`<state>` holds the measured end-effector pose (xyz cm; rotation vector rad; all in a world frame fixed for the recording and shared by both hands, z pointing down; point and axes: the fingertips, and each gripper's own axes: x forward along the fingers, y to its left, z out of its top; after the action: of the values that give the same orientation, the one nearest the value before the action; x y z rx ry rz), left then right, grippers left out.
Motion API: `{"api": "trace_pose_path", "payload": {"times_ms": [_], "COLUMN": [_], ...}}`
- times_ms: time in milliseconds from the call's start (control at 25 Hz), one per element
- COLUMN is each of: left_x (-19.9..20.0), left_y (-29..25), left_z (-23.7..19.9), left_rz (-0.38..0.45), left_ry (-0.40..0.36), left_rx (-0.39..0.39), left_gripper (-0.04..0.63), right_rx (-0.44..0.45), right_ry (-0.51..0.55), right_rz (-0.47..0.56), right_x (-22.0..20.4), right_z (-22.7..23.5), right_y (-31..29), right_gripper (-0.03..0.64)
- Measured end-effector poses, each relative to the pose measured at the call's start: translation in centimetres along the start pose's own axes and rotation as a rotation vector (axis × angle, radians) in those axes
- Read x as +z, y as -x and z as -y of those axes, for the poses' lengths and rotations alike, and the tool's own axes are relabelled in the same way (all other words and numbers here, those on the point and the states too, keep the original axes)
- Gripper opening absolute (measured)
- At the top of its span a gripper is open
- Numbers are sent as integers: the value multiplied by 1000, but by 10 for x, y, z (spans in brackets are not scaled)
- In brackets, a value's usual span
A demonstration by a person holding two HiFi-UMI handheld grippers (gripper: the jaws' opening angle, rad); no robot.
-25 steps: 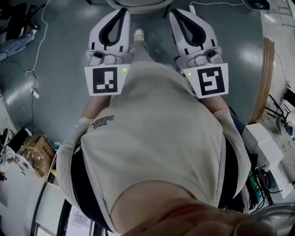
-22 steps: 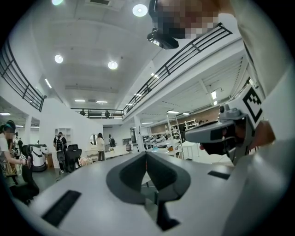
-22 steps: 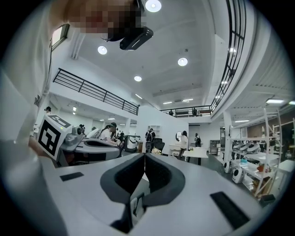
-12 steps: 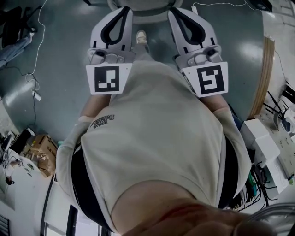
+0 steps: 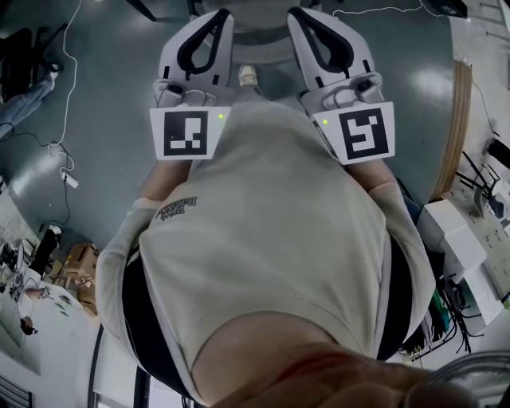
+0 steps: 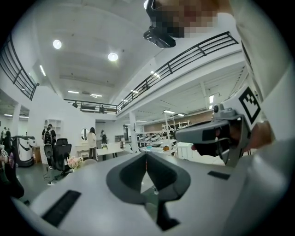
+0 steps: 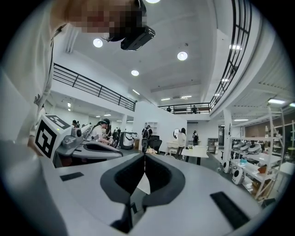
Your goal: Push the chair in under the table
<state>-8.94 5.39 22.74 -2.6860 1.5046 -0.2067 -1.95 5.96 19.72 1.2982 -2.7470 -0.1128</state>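
Observation:
In the head view both grippers are held out level in front of the person's torso. My left gripper (image 5: 213,16) and right gripper (image 5: 301,14) are both shut, with nothing between the fingers. Between them at the frame's top shows a pale grey rounded shape (image 5: 259,36), which may be part of the chair; most of it is cut off. A shoe (image 5: 248,75) steps just below it. In the left gripper view the shut jaws (image 6: 146,155) point level into a large hall, and so do those in the right gripper view (image 7: 144,154).
A white table (image 7: 199,152) and a black office chair (image 7: 154,144) stand far ahead with people around them. Cables (image 5: 60,119) lie on the grey floor at left. A wooden-edged bench (image 5: 457,135) and cluttered white desks (image 5: 466,247) line the right side.
The person has walked forward: the floor and cables slid down the head view, and the pale shape at the top edge came further into view. Both grippers stayed shut.

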Motion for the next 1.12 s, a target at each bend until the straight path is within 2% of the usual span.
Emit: {"api": "trace_pose_path", "payload": {"times_ms": [240, 520, 640, 760, 960, 1120], "left_x": [5, -10, -28, -55, -110, -154], "left_y": [-21, -39, -46, -54, -63, -68], "left_z": [-8, -10, -13, -10, 4, 21], "left_rz": [8, -69, -185, -301, -519, -684], "left_ry": [19, 32, -6, -25, -61, -36], "left_rx": [5, 38, 59, 29, -81, -191], "left_gripper": [11, 11, 11, 11, 11, 30], "right_rx": [-7, 59, 97, 131, 224, 333], "right_ry": [22, 19, 25, 17, 31, 38], "right_rz": [-23, -64, -125, -227, -362, -518], "right_x": [1, -16, -30, -50, -93, -143], "right_z": [22, 40, 44, 50, 56, 52], "right_y": [-12, -22, -25, -26, -31, -27], "right_gripper": [9, 9, 9, 9, 11, 14]}}
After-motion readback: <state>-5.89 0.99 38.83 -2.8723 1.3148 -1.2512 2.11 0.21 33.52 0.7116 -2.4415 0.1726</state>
